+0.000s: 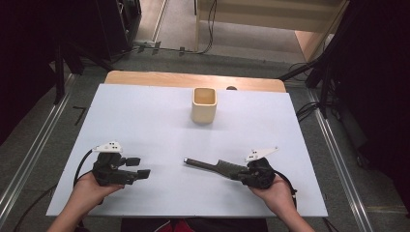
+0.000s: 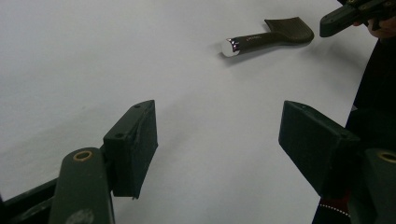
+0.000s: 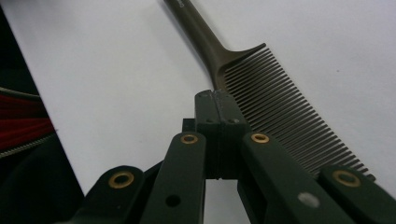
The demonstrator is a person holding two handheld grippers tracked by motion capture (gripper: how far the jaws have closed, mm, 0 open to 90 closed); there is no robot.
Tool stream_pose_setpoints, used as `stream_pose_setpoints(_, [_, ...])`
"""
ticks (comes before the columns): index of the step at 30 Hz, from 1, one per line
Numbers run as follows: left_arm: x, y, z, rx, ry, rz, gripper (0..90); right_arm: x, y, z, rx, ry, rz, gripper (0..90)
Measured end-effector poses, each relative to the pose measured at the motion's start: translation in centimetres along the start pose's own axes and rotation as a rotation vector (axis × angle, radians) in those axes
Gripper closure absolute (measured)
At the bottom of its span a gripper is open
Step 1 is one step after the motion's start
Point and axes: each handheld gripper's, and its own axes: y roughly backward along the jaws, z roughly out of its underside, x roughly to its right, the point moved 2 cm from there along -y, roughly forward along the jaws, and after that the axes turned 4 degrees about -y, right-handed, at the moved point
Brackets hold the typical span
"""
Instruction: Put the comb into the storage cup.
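A dark brown comb point(image 1: 212, 166) lies flat on the white table top point(image 1: 154, 130), its thin handle pointing left. My right gripper point(image 1: 238, 172) sits at the comb's toothed end. In the right gripper view its jaws point(image 3: 215, 100) are pressed together on the spine of the comb point(image 3: 280, 102), with the teeth fanning out to the right. My left gripper point(image 1: 140, 167) rests low over the table at the front left, open, with nothing between its jaws point(image 2: 219, 140). The left gripper view also shows the comb point(image 2: 275, 35) and the right gripper point(image 2: 338, 17) farther off.
A beige square cup point(image 1: 203, 105) stands upright at the back middle of the table. A wooden edge point(image 1: 193, 79) runs behind the white top. Metal rails point(image 1: 34, 154) and cables lie on the floor to either side.
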Motion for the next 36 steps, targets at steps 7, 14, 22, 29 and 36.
stream_pose_setpoints(7, [0.0, 0.0, 0.0, 0.002, -0.004, -0.003, 29.0, -0.2, -0.7, 0.4, -0.03, 0.025, 0.025, 87.6])
stream_pose_setpoints(14, [0.0, 0.1, 0.0, 0.003, -0.006, -0.006, 29.1, 0.0, -1.4, 0.9, -0.068, 0.021, 0.028, 87.6])
stream_pose_setpoints(22, [-0.1, 0.1, 0.0, 0.003, -0.007, -0.004, 29.1, 0.3, -1.8, 1.1, -0.093, 0.005, 0.022, 87.6])
stream_pose_setpoints(29, [0.0, 0.1, 0.0, 0.006, -0.006, -0.005, 29.1, 0.8, -1.6, 1.1, -0.088, -0.003, 0.039, 87.6])
stream_pose_setpoints(36, [-0.1, 0.1, 0.0, 0.006, -0.006, -0.006, 29.1, 1.6, -1.3, 0.9, -0.082, -0.026, 0.082, 87.6])
